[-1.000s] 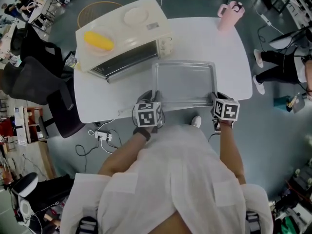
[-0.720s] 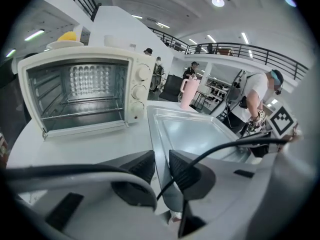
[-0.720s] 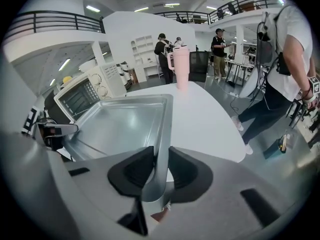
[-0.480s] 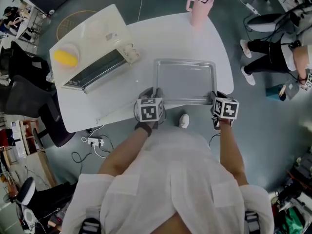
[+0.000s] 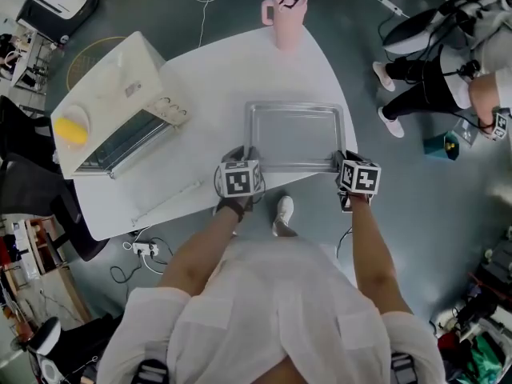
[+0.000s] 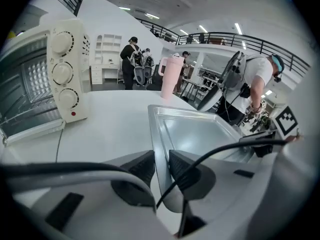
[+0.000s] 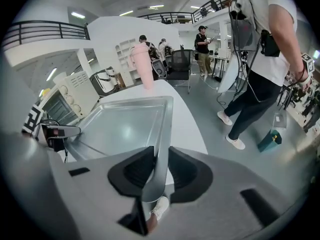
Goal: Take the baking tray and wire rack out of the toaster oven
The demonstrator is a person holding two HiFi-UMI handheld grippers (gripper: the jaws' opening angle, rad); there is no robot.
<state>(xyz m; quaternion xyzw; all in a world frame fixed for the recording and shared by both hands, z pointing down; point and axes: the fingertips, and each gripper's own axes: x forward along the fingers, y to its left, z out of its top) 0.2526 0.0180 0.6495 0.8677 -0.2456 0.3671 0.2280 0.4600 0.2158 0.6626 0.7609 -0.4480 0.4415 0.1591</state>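
The shiny rectangular metal baking tray (image 5: 294, 134) is out, well to the right of the cream toaster oven (image 5: 104, 102), over the white table (image 5: 216, 70). The left gripper (image 6: 161, 159) and right gripper (image 7: 161, 154) each pinch its near rim. The oven door hangs open, and the wire rack (image 6: 30, 79) looks to be inside, so that half remains.

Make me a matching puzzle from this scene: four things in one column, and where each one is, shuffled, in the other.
Things:
1. baking tray
2. toaster oven
3. pink cup
4. yellow object

Places:
a. on top of the toaster oven
b. at the far edge of the table
c. clamped at its near corners by the left gripper and the right gripper
d. at the table's left end in the head view

Pairs: 1-c, 2-d, 3-b, 4-a
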